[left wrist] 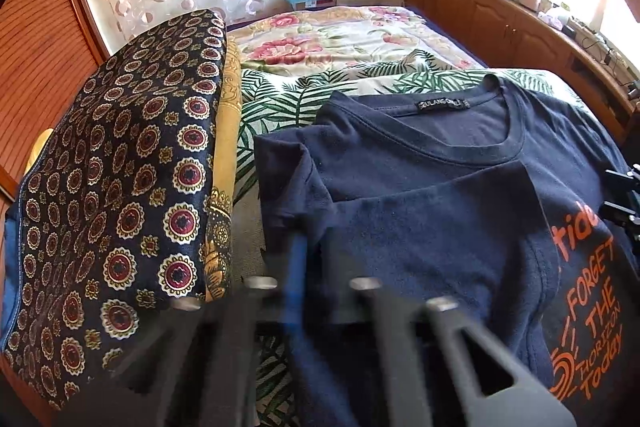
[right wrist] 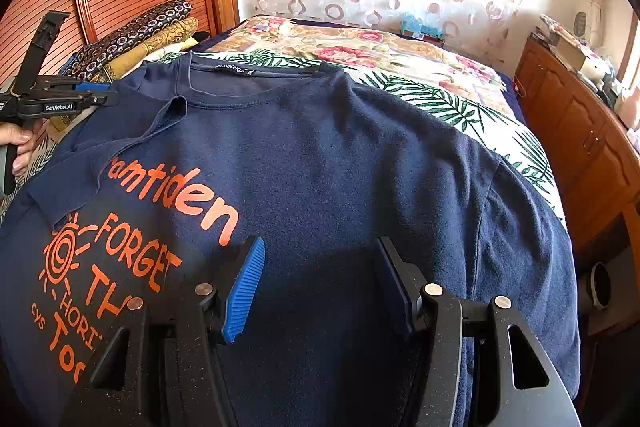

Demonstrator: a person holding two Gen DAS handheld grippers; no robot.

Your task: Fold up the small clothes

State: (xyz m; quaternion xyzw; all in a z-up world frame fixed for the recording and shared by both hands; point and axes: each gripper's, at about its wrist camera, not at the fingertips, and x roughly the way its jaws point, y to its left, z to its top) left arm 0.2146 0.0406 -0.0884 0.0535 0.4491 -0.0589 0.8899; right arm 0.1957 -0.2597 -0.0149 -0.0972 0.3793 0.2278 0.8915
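A navy T-shirt (left wrist: 440, 195) (right wrist: 320, 155) with orange lettering lies front up on the bed, its left sleeve folded in over the chest. My left gripper (left wrist: 298, 251) is blurred in its own view and stands shut on the folded sleeve's left edge. The right wrist view shows it (right wrist: 110, 97) at the shirt's left shoulder, held by a hand (right wrist: 20, 147). My right gripper (right wrist: 320, 283) hovers open over the middle of the shirt's front with nothing between its blue pads (right wrist: 244, 287). Part of it (left wrist: 622, 203) shows at the right edge of the left wrist view.
A stack of patterned cloths (left wrist: 120, 187) (right wrist: 132, 35), dark medallion print over yellow, sits left of the shirt. The bed cover (left wrist: 288, 95) (right wrist: 440, 99) has palm-leaf and floral prints. A wooden cabinet (right wrist: 580, 131) with clutter on top runs along the right side.
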